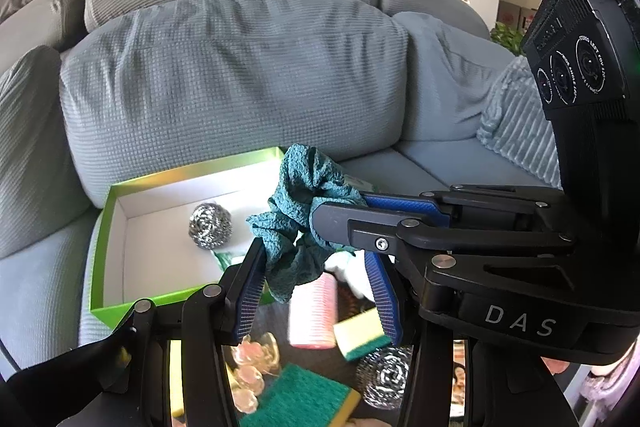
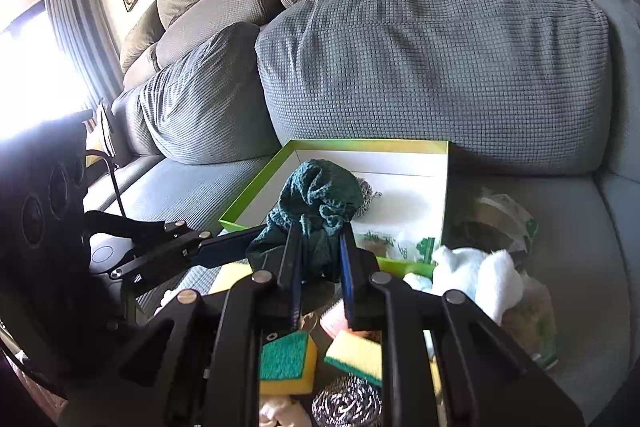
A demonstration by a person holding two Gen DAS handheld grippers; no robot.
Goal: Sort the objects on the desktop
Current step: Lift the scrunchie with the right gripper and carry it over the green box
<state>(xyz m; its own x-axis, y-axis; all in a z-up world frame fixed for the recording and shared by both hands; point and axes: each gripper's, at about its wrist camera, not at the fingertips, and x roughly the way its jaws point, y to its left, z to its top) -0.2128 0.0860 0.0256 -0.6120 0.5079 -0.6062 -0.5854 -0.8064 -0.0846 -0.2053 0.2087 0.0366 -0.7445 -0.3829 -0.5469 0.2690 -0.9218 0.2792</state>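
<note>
1. The right tool [image 2: 320,259] is clamped on a teal cloth [image 2: 316,203], which hangs bunched above the near edge of the green box [image 2: 360,143] on the sofa seat. The grip takes only a fold, so the cloth could slip out and land on the clutter below instead of in the box.
2. The left tool [image 1: 316,291] has the same cloth [image 1: 304,195] between its blue pads; it seems to pinch a hanging end, though the view does not settle this. If both hold and the hands drift apart, the cloth is stretched or yanked from one.
3. The trailing end could snag the box rim (cardboard, light) and drag or tip it.
4. A steel scourer [image 1: 210,225] already lies inside; the dropped cloth would probably cover it, mixing sorted kinds.
</note>
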